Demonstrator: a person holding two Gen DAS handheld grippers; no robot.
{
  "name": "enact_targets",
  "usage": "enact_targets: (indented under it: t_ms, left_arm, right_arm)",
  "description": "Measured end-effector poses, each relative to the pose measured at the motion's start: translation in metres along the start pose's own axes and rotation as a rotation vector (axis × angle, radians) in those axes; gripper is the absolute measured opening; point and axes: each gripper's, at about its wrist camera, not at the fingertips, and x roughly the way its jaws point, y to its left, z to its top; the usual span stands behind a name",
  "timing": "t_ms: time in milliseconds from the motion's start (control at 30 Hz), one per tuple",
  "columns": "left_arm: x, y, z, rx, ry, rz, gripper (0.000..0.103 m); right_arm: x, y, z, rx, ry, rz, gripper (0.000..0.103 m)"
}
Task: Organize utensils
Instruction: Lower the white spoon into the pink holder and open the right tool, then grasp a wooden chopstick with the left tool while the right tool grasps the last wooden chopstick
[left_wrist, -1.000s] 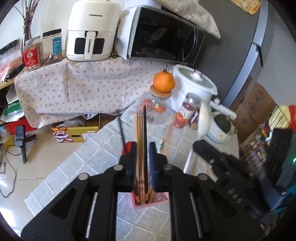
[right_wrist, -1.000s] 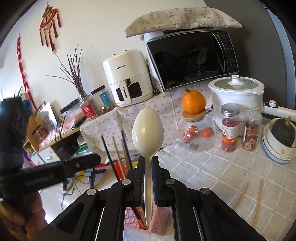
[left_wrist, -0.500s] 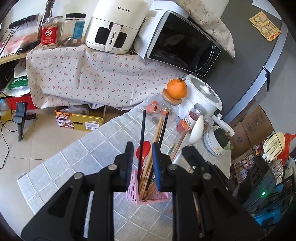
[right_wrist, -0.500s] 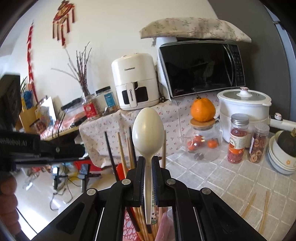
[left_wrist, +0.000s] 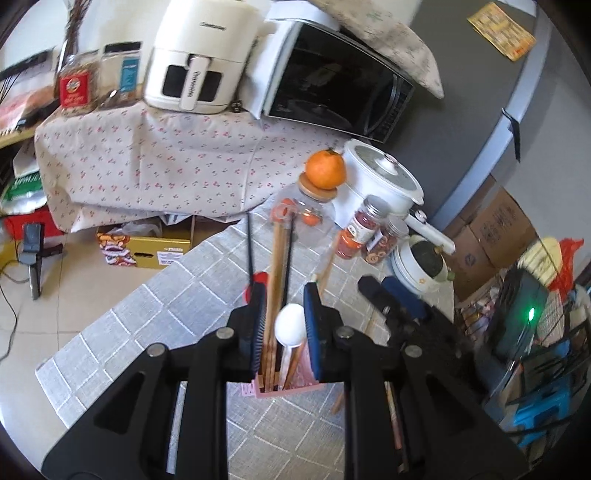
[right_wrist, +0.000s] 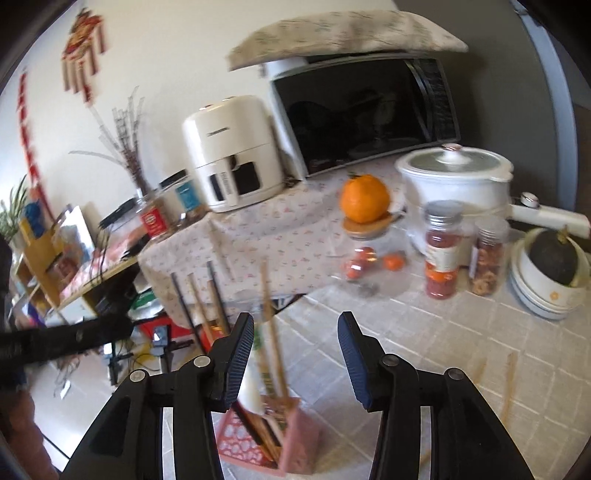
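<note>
A pink holder (left_wrist: 284, 387) stands on the checked tablecloth (left_wrist: 177, 306) with several chopsticks (left_wrist: 279, 266) and a white spoon (left_wrist: 291, 328) upright in it. My left gripper (left_wrist: 284, 295) looks down over it with its jaws a narrow gap apart. Chopsticks and spoon bowl show through that gap, and no pad presses on them. In the right wrist view the left gripper (right_wrist: 122, 326) ends short of the chopsticks. My right gripper (right_wrist: 295, 321) hangs above the holder (right_wrist: 266, 435) with its jaws opening and nothing between them. The spoon (right_wrist: 251, 387) stands beside its left finger.
Loose chopsticks (right_wrist: 509, 384) lie on the cloth to the right. Further back stand a glass jar topped by an orange (right_wrist: 364, 199), two spice jars (right_wrist: 441, 254), a white cooker (right_wrist: 458, 177) and stacked bowls (right_wrist: 546, 291). The table edge drops to the floor at the left.
My right gripper has let go of the white spoon, which now stands in the pink holder. Its jaws have spread wide. The left gripper has kept its narrow gap.
</note>
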Motion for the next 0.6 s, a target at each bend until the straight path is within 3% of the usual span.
enact_targets:
  t_ms: [333,600]
  left_arm:
    - [0.021,-0.047,-0.013,0.125,0.045,-0.004,0.021]
    - [0.052,-0.093,-0.038,0.243,0.129,0.000,0.025]
  right_arm:
    - [-0.026,-0.062,0.021,0.121,0.075,-0.130,0.049]
    - [-0.039,-0.140,0.018,0.343,0.208,-0.205,0.049]
